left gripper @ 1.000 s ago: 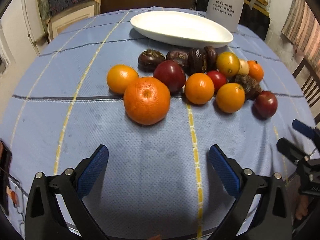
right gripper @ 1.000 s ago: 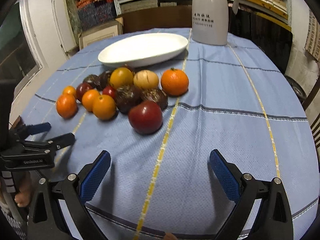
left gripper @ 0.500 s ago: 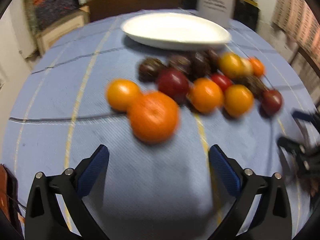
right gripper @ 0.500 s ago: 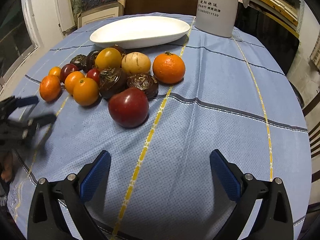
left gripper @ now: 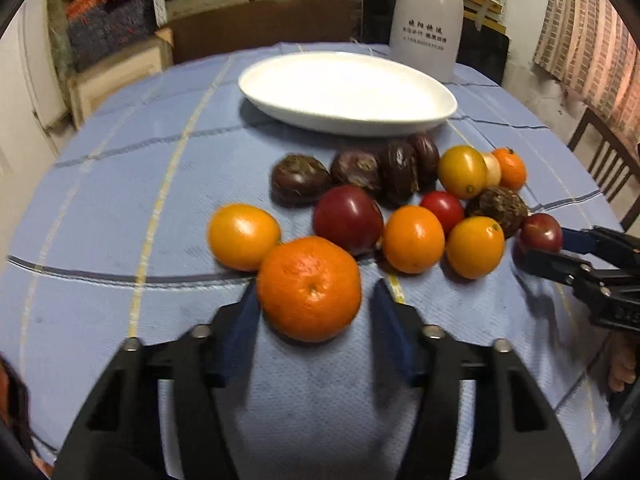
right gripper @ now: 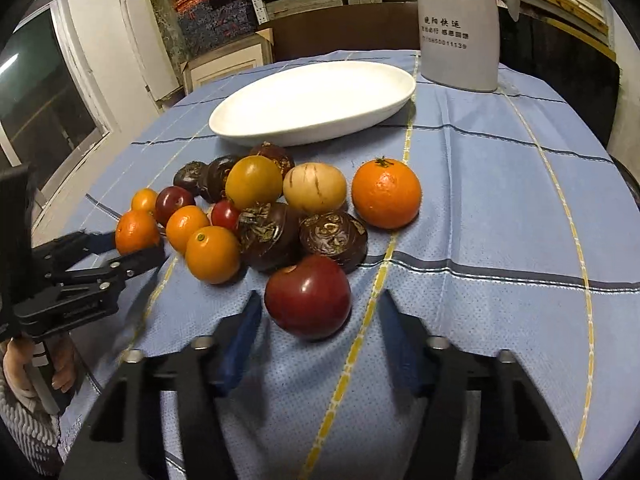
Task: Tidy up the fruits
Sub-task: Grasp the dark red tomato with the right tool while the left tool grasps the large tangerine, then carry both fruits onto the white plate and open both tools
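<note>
A large orange (left gripper: 309,288) is sitting on the near edge of a cluster of fruit, on a blue checked tablecloth (left gripper: 120,184). The left gripper (left gripper: 314,294) is bracketing it. Its jaws have just been closing, and the blue pads are now standing close on either side. One pad is looking as if it is touching the peel, while a sliver of cloth is still showing at the other, so the orange is not yet being squeezed.

At the other end of the cluster, a glossy dark red fruit (right gripper: 308,298) is lying nearest the right gripper (right gripper: 320,300). That gripper's jaws have also just been closing. The fruit is sitting between them with narrow gaps on both sides, so it is not yet being gripped.

The orange is looking firm and fairly heavy, with dimpled peel that should be giving the pads some purchase. The best hold is probably across its widest part. The red fruit is looking smooth, slippery and easy to bruise, and both are round and free to roll, so a gentle, centred squeeze seems wise.

Behind them, smaller orange, yellow and red fruits and some wrinkled dark purple ones (right gripper: 334,240) are crowding together. Beyond the cluster, an empty white oval dish (left gripper: 360,130) is waiting, likely the destination. A pale jug (left gripper: 428,20) is standing behind the dish.
</note>
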